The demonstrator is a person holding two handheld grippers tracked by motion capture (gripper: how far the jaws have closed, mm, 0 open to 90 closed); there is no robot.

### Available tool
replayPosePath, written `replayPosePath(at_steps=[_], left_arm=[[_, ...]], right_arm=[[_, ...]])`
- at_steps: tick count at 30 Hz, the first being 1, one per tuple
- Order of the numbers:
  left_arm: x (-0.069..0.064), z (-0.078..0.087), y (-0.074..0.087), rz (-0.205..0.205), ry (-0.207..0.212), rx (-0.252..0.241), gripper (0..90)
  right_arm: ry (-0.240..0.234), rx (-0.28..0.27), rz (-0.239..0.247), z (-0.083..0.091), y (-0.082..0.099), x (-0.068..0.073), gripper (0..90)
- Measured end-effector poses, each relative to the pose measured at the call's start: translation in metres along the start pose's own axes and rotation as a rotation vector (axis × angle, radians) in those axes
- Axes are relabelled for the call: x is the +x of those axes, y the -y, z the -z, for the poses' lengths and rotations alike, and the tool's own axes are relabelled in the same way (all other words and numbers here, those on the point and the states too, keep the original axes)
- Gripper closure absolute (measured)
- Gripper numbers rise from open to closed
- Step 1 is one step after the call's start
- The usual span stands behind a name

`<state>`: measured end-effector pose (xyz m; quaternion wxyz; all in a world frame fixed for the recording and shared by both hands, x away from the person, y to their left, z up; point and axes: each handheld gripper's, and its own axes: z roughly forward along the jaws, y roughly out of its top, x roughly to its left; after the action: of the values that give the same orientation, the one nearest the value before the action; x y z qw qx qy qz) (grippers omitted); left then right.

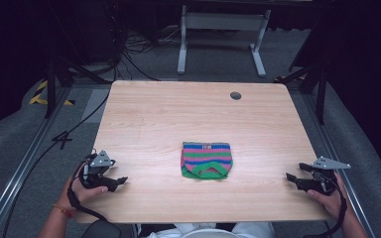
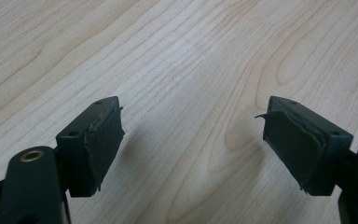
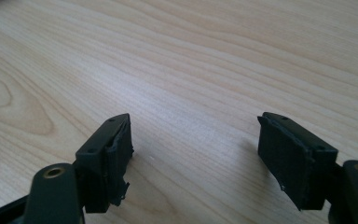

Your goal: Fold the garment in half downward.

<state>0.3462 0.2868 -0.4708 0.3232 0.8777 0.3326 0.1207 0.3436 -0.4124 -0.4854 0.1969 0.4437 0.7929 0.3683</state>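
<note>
Two tongs stand wide open and empty: left tongs [image 1: 120, 181] near the counter's [image 1: 149, 119] front-left edge, right tongs [image 1: 291, 177] near its front-right. The folded striped cloth [image 1: 206, 159] lies flat between them, well apart from both, untouched; any handling remains. Bare counter surrounds the cloth on every side

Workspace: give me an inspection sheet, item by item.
Surface: wooden table, with a dark round hole near the far edge.
Job's things: striped cloth, folded, lying flat near the middle, untouched.
Clutter: nothing seen.
Grippers: left gripper and right gripper at the near corners, both open, nothing between the jaws.
Cables: one trails from each gripper; more on the floor beyond the table.
Surroundings: grey floor, white frame, dark backdrop.
</note>
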Motion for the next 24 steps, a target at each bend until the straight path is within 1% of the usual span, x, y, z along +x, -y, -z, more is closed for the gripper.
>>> replayPosePath(at_steps=[1, 2, 3, 4, 6, 7, 8, 9, 11, 12, 16, 17, 20, 24], left_arm=[[-0.001, 0.0, 0.002, 0.014, 0.002, -0.005, 20.4], [-0.001, 0.0, 0.003, 0.003, -0.011, 0.0, 20.4], [-0.001, -0.001, 0.005, 0.009, -0.016, 0.003, 20.4], [-0.002, -0.003, 0.007, 0.029, -0.01, -0.009, 20.3], [-0.002, -0.003, 0.01, 0.04, -0.002, -0.037, 17.9], [-0.002, -0.003, 0.011, 0.04, -0.003, -0.039, 17.8], [-0.002, -0.003, 0.012, 0.049, 0.0, -0.047, 17.8], [-0.002, -0.004, 0.012, 0.051, -0.002, -0.051, 17.4], [-0.003, -0.004, 0.011, 0.036, -0.017, -0.041, 15.9], [-0.004, -0.005, 0.011, 0.048, -0.018, -0.045, 14.9], [-0.004, -0.006, 0.012, 0.05, -0.025, -0.056, 14.6], [-0.004, -0.006, 0.012, 0.047, -0.033, -0.054, 14.5], [-0.005, -0.006, 0.011, 0.056, -0.038, -0.053, 14.4], [-0.005, -0.006, 0.011, 0.056, -0.037, -0.05, 14.4]], right_arm=[[0.0, 0.009, 0.004, 0.0, 0.0, -0.001, 26.7], [0.003, 0.017, 0.009, -0.001, 0.0, 0.0, 26.0], [0.003, 0.017, 0.012, -0.002, 0.0, 0.0, 25.9], [0.003, 0.018, 0.011, -0.002, 0.0, 0.0, 25.8], [0.003, 0.018, 0.008, -0.002, 0.0, 0.0, 25.8], [0.003, 0.018, 0.007, -0.002, 0.0, 0.0, 25.8], [0.004, 0.018, 0.007, -0.001, 0.0, 0.0, 25.8], [0.005, 0.018, 0.007, -0.002, 0.0, 0.0, 25.8], [0.004, 0.018, 0.006, -0.002, 0.0, 0.0, 25.8], [0.005, 0.018, 0.007, -0.001, 0.0, 0.0, 25.7], [0.008, 0.019, 0.002, -0.001, 0.0, 0.0, 25.8], [0.008, 0.02, 0.002, -0.001, 0.0, 0.0, 25.8], [0.01, 0.015, -0.004, -0.001, 0.0, 0.0, 25.8], [0.014, 0.017, 0.004, -0.001, 0.0, -0.001, 25.9]])
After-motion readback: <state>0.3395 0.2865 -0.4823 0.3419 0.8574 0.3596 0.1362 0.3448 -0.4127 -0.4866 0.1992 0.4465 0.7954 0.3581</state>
